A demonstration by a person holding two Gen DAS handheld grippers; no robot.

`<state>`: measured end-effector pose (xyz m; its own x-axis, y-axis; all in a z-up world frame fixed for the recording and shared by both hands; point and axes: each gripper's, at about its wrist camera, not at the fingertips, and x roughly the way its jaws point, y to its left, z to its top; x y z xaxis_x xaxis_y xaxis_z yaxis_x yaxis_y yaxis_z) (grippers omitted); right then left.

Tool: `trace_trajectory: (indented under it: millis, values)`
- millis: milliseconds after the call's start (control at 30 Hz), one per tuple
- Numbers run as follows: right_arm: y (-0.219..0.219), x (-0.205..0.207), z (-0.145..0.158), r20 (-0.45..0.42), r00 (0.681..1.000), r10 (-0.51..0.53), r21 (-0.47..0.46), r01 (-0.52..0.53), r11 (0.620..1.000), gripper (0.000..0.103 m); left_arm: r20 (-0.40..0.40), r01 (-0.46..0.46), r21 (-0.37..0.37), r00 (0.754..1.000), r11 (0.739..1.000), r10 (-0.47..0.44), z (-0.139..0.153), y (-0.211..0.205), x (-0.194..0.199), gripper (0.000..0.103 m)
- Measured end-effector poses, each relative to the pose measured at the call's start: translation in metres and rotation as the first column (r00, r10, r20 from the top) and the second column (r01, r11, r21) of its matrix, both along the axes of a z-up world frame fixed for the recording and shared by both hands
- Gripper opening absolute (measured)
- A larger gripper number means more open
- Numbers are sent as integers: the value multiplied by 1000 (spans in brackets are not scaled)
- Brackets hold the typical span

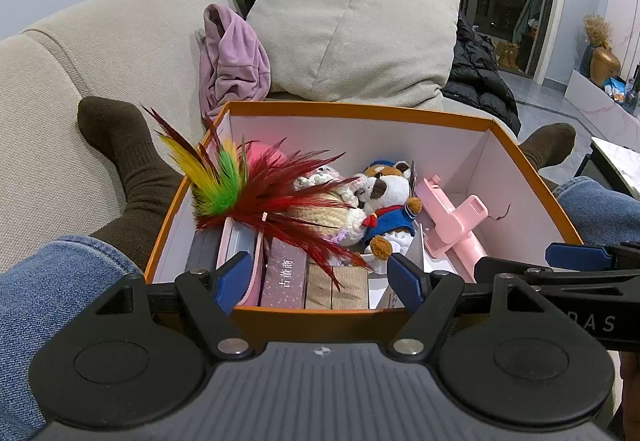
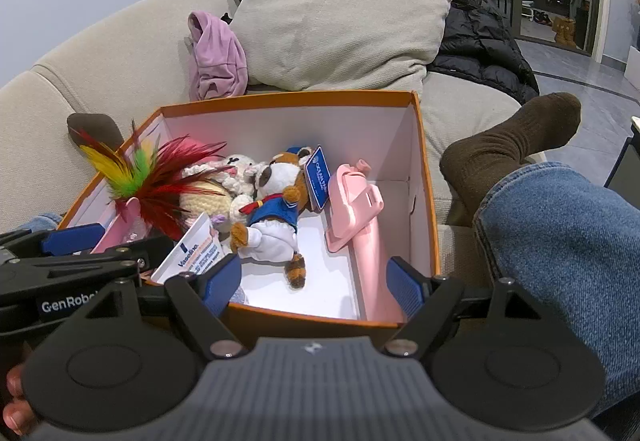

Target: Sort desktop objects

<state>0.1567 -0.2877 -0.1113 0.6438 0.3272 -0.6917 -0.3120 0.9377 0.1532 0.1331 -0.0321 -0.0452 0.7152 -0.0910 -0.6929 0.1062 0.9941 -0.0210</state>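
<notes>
An orange box (image 1: 360, 109) (image 2: 288, 97) with white walls lies between a person's legs on a sofa. Inside it are a red, yellow and green feather toy (image 1: 248, 197) (image 2: 160, 173), a plush dog in a blue sailor suit (image 1: 390, 209) (image 2: 276, 209), a crocheted doll (image 1: 320, 217), a pink plastic holder (image 1: 452, 225) (image 2: 356, 201), a purple carton (image 1: 284, 273) and a white Vaseline carton (image 2: 192, 253). My left gripper (image 1: 320, 277) hovers open over the box's near left edge. My right gripper (image 2: 314, 283) is open over the near right edge. Neither holds anything.
Jeans-clad legs with brown socks (image 1: 120, 145) (image 2: 508, 145) flank the box. Behind it lie a beige cushion (image 1: 352, 29), a lilac cloth (image 1: 232, 57) and a black jacket (image 1: 476, 77) on the sofa. Tiled floor (image 2: 580, 89) shows at right.
</notes>
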Motion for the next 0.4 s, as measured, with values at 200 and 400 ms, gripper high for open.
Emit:
trace_trajectory:
  millis: [200, 400]
  values:
    - [0, 0, 0, 0, 1000, 0, 0, 0, 1000, 81, 0, 0, 1, 1000, 1000, 0, 0, 0, 0, 87]
    - [0, 0, 0, 2, 1000, 2, 1, -2, 1000, 81, 1, 0, 1, 1000, 1000, 0, 0, 0, 0, 87]
